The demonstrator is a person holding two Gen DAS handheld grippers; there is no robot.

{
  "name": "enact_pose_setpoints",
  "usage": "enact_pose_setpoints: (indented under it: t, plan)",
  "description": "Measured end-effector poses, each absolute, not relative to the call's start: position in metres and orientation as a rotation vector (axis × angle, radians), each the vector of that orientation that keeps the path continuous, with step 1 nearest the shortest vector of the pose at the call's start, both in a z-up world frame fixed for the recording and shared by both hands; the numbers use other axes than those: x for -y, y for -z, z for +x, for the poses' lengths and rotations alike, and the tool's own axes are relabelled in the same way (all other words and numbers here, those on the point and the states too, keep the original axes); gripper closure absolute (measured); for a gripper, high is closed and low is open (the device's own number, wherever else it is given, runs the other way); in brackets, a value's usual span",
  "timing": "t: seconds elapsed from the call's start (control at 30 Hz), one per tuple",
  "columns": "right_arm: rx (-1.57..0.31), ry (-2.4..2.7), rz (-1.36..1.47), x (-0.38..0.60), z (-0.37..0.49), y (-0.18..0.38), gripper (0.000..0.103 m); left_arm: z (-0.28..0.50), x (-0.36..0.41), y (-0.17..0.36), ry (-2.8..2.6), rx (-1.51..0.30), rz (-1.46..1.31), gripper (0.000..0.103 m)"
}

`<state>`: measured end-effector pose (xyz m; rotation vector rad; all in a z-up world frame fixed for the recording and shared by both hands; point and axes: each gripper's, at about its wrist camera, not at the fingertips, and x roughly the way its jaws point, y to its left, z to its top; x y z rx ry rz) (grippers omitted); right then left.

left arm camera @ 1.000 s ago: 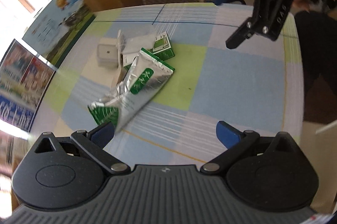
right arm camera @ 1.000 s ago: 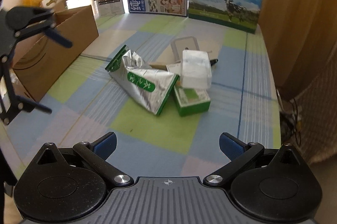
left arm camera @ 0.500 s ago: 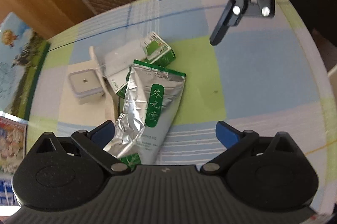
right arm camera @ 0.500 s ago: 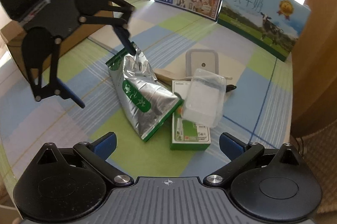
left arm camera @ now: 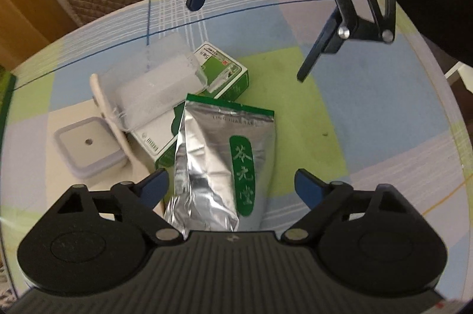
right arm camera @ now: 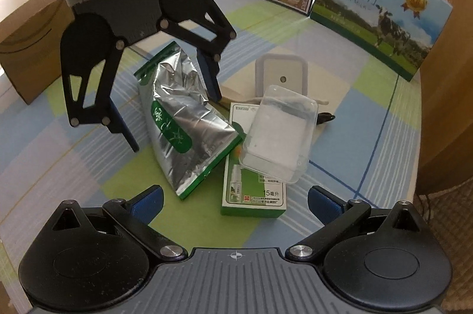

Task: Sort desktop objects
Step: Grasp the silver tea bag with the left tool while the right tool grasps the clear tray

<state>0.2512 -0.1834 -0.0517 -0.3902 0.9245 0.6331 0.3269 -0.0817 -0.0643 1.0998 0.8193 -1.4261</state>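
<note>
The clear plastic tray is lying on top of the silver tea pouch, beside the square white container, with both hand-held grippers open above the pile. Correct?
Not quite. The clear plastic tray lies on the green-and-white box, not on the silver tea pouch, as the right wrist view shows. The rest stands: the square white container is beside it, and the left hand-held gripper and right hand-held gripper are open.

Shiny crinkled foil pouch (left arm camera: 218,166), clear plastic box (right arm camera: 278,133), glossy cardboard carton (right arm camera: 254,195).

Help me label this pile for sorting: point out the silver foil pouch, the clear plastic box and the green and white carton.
silver foil pouch (right arm camera: 189,130): right wrist view, crinkled front.
clear plastic box (right arm camera: 278,133): right wrist view, upturned base.
green and white carton (right arm camera: 254,195): right wrist view, printed top face.
</note>
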Motion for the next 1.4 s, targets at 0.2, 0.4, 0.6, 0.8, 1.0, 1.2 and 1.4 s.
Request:
enact_pose_setpoints:
  t: [0.2,0.4,0.6,0.8,1.0,1.2,1.4]
  plan:
    - [-0.936,-0.639,-0.360,0.180,0.267,0.052,0.002,0.336,0.087,0.081,1.454,-0.877,1.146,0.015]
    - [-0.934,-0.586,-0.309,0.178,0.300,0.047,0.002,0.345,0.080,0.090,1.443,-0.910,1.134,0.015]
    - [-1.009,-0.514,-0.210,0.183,0.331,0.055,0.011,0.348,0.074,0.098,1.423,-0.931,1.112,0.015]
    - [-1.054,-0.518,-0.117,0.189,0.335,0.059,0.048,0.347,0.068,0.099,1.403,-0.975,1.066,0.019]
    - [-1.053,-0.485,-0.200,0.179,0.302,0.053,0.048,0.332,0.065,0.097,1.241,-1.075,0.992,0.036]
    - [-1.069,-0.503,-0.187,0.176,0.245,0.042,0.048,0.291,0.063,0.096,1.139,-1.158,1.004,0.038]
    - [-1.102,-0.535,-0.195,0.168,0.182,0.041,0.048,0.238,0.050,0.094,1.077,-1.261,0.882,0.038]
